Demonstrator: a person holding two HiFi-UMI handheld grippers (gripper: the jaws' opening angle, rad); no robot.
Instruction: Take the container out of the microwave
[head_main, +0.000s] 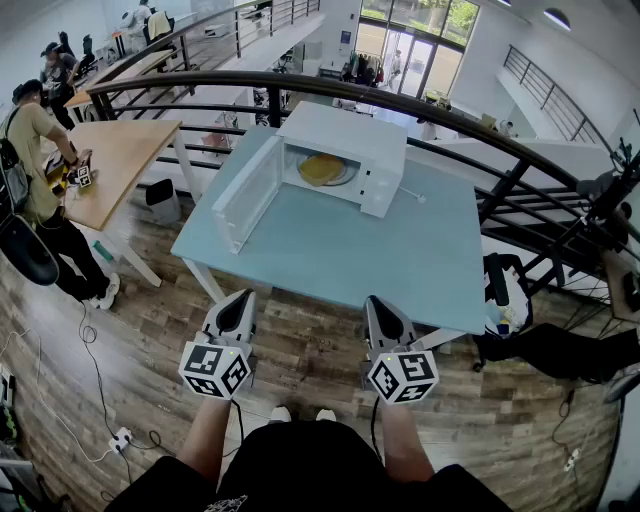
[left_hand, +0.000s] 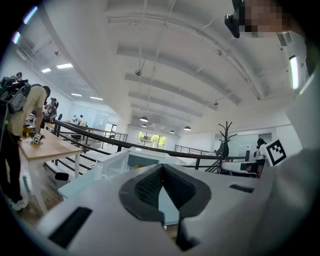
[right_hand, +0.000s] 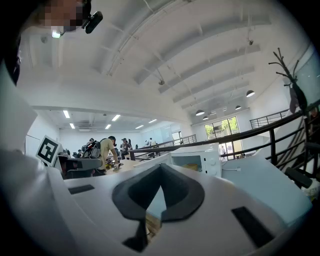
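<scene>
A white microwave (head_main: 345, 150) stands at the far side of the light blue table (head_main: 400, 260), its door (head_main: 245, 195) swung wide open to the left. Inside lies a flat yellow container (head_main: 325, 168) on a plate. The right gripper view also shows the microwave (right_hand: 200, 157), with the yellow container (right_hand: 192, 167) in its cavity. Both grippers hang over the wooden floor, short of the table's near edge and far from the microwave. My left gripper (head_main: 240, 300) is shut and holds nothing. My right gripper (head_main: 378, 305) is shut too, also with nothing in it.
A black railing (head_main: 480, 135) curves behind the table. To the left stands a wooden table (head_main: 120, 160) with a person (head_main: 35, 170) working at it. A bag (head_main: 505, 295) sits by the table's right corner. A power strip (head_main: 118, 438) and cables lie on the floor.
</scene>
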